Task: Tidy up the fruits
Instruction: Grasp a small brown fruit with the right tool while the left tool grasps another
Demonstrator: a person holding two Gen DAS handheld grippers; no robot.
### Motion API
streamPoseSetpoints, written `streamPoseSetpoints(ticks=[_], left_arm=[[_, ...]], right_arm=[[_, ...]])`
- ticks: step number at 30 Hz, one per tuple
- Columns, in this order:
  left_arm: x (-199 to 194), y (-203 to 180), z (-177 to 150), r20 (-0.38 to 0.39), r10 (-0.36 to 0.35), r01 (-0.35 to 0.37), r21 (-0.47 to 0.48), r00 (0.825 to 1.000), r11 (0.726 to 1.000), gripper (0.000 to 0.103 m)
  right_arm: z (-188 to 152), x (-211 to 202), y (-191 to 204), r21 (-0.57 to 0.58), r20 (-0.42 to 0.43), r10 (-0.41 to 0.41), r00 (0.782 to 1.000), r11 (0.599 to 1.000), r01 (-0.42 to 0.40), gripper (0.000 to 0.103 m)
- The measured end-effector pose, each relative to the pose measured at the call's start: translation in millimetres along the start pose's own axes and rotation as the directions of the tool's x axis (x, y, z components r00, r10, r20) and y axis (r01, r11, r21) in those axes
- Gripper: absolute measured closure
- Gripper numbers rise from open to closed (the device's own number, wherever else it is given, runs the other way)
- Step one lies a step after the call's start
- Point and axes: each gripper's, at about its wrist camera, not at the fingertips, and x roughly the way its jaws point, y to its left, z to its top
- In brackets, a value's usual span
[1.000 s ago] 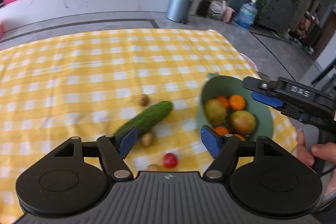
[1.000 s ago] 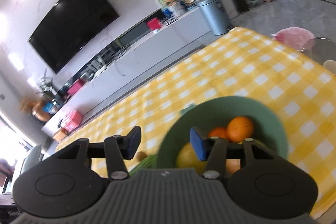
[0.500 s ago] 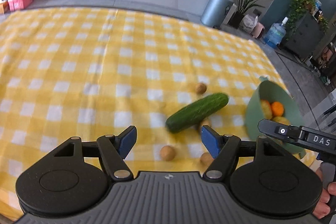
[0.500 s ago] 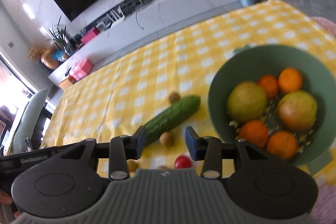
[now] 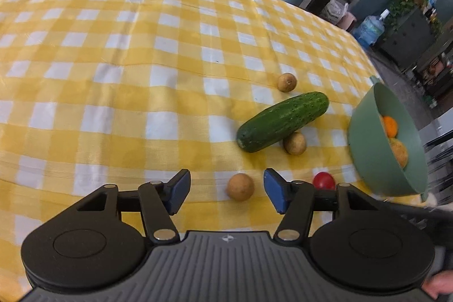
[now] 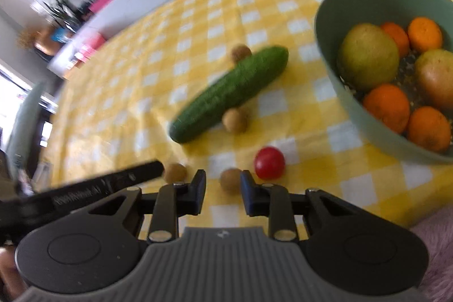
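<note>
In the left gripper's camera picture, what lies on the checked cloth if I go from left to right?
Small brown fruit between the open left gripper's fingers → cucumber → red tomato → green bowl of fruit at the right edge.

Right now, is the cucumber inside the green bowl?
No, the cucumber lies on the checked tablecloth, beside the green bowl.

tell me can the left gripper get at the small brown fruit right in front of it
Probably yes. The left gripper is open, and the brown fruit lies on the cloth just ahead between its fingers, with nothing between them. The cucumber and tomato lie clear of that path.
</note>
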Motion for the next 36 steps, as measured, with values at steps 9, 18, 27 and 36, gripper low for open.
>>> streamPoseSetpoints(ticks=[9, 18, 27, 36], left_arm=[[12.3, -3.7, -4.5, -0.003, 0.002, -0.002, -0.007, 1.000, 1.000, 0.036], [10.9, -10.2, -9.3, 0.010, 0.052, -0.053, 0.041, 0.999, 0.998, 0.054], [15.8, -16.0, -11.0, -0.017, -0.006, 0.007, 0.059, 1.000, 0.998, 0.078], [13.9, -15.0, -12.7, -0.003, -0.012, 0.012, 0.048, 1.000, 0.999, 0.079]], right_arm=[[-3.7, 19.9, 9.5, 0.003, 0.010, -0.088, 0.996, 0.996, 0.088, 0.081], [-3.0, 22.6, 11.8, 0.004, 0.023, -0.086, 0.996, 0.996, 0.085, 0.082], [-3.5, 21.5, 8.3, 0.016, 0.021, -0.074, 0.997, 0.997, 0.074, 0.082], [-4.5, 21.2, 8.1, 0.001, 0.023, -0.066, 0.998, 0.998, 0.066, 0.083]])
